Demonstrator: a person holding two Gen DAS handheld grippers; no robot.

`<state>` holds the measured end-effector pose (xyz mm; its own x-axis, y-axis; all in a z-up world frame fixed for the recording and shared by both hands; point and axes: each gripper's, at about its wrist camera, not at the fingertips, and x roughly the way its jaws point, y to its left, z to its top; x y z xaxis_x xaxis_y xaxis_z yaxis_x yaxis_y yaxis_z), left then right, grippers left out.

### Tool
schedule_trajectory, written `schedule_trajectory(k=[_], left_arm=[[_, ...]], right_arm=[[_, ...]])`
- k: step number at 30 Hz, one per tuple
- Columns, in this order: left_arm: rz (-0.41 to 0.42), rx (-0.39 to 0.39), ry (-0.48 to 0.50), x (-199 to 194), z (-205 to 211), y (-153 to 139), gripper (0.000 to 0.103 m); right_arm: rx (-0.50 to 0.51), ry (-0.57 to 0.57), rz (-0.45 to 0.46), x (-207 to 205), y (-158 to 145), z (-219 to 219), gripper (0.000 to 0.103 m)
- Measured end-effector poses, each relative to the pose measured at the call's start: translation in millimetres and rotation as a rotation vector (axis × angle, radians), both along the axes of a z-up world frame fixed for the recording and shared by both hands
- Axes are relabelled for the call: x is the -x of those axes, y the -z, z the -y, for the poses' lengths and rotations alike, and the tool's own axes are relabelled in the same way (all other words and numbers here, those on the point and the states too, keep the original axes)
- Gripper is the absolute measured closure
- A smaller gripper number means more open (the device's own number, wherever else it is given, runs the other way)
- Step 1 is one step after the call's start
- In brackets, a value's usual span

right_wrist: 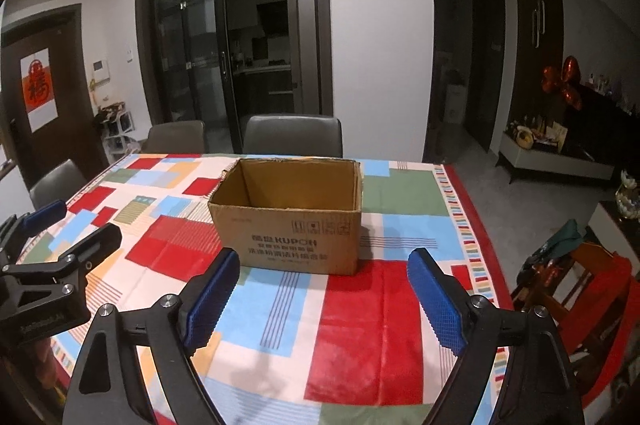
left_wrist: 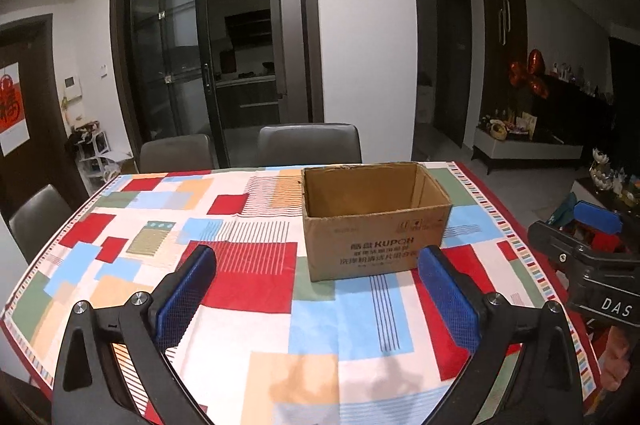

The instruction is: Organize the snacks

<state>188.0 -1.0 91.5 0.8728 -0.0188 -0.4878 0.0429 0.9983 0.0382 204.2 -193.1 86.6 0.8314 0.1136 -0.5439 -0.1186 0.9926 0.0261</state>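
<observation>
Apparently between steps: both grippers empty, no snacks in sight.
Nearest, the left gripper (left_wrist: 316, 299) and right gripper (right_wrist: 322, 299) hover side by side over the desk (left_wrist: 248, 277), tilted slightly down, jaws spread wide, holding nothing; beyond them the cardboard box (right_wrist: 288, 221) stands upright, open-topped, seemingly empty, so sorting remains.

Brown cardboard box (left_wrist: 372, 225); tablecloth (left_wrist: 248, 265) red, blue, green, peach blocks, stripes.

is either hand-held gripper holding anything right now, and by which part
Nothing is held. The left hand-held gripper and right hand-held gripper both stand open and empty, short of the open brown cardboard box.
</observation>
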Motion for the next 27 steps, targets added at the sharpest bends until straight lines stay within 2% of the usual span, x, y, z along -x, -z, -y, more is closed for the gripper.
schedule_trajectory(k=[9, 27], left_arm=[[0.021, 0.035, -0.007, 31, -4, 1, 0.0], [0.072, 0.055, 0.035, 58, 0, -1, 0.0]], right_arm=[[-0.047, 0.011, 0.016, 28, 2, 6, 0.016], [-0.04, 0.019, 0.068, 60, -4, 9, 0.016]])
